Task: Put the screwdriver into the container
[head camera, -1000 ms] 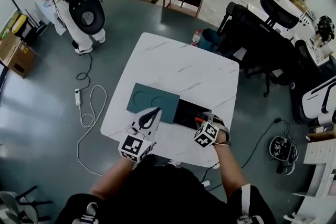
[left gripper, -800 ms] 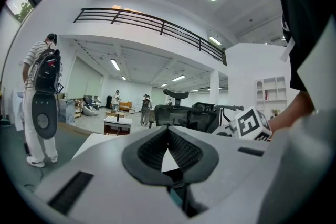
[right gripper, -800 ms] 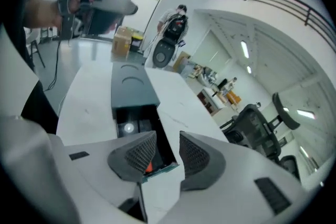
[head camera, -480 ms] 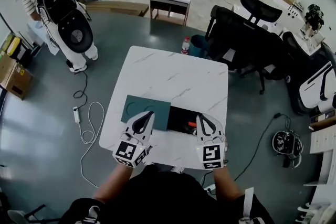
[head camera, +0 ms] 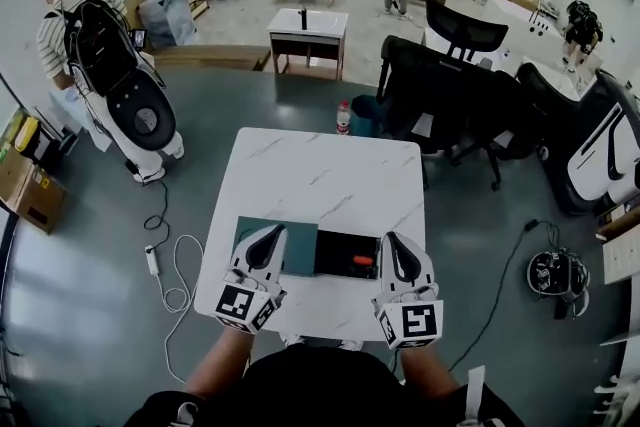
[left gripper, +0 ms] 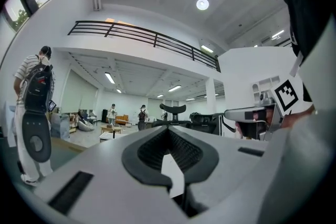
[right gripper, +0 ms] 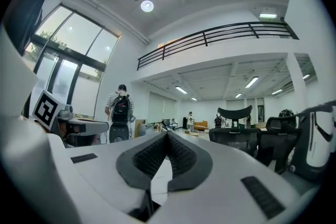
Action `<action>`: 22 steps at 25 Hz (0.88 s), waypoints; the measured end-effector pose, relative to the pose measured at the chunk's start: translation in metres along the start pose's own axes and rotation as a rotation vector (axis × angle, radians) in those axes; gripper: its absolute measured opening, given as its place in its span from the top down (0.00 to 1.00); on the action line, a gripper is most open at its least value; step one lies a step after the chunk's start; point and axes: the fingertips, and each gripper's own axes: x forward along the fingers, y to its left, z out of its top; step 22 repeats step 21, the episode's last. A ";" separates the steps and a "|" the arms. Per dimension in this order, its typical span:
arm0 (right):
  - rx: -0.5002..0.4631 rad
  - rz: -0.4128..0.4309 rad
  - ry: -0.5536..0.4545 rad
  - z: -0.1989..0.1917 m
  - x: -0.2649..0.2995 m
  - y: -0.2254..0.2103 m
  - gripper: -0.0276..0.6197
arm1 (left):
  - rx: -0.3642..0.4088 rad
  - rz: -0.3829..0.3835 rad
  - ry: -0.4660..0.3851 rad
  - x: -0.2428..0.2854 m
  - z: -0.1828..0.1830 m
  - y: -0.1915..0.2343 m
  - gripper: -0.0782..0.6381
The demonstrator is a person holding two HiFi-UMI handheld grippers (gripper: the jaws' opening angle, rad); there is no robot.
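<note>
The screwdriver (head camera: pixel 362 261), of which I see only an orange-red handle, lies inside the black container (head camera: pixel 340 255) near the front of the white marble table (head camera: pixel 320 180). A teal board (head camera: pixel 297 250) lies against the container's left side. My left gripper (head camera: pixel 272 233) hangs above the teal board, pointing level, shut and empty (left gripper: pixel 168 128). My right gripper (head camera: pixel 392 240) hovers over the container's right end; its jaws have just been closing with nothing between them and now meet (right gripper: pixel 168 134).
Black office chairs (head camera: pixel 450 85) crowd the floor beyond the table's right side. A bottle (head camera: pixel 343 118) stands on the floor behind the table. A person with a backpack (head camera: pixel 100 55) stands at the left, and a power strip with a white cable (head camera: pixel 160 265) lies on the floor.
Both grippers rose off the table. The right one lifted away from the black container, rolled upright and closed, and the screwdriver stays in the container. The view has tilted up.
</note>
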 end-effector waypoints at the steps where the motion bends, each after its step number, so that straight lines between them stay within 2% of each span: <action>1: 0.019 -0.006 0.000 -0.001 0.000 -0.004 0.92 | -0.003 -0.007 -0.003 0.002 0.002 -0.003 0.88; 5: 0.069 -0.024 0.002 -0.002 -0.002 -0.015 0.92 | -0.004 -0.027 -0.012 0.006 0.007 -0.014 0.88; 13: 0.054 -0.016 -0.008 -0.002 -0.005 -0.018 0.92 | -0.003 -0.038 -0.016 0.007 0.008 -0.019 0.88; 22: -0.077 -0.047 -0.015 -0.002 -0.008 -0.014 0.92 | -0.011 -0.028 -0.010 0.007 0.003 -0.022 0.88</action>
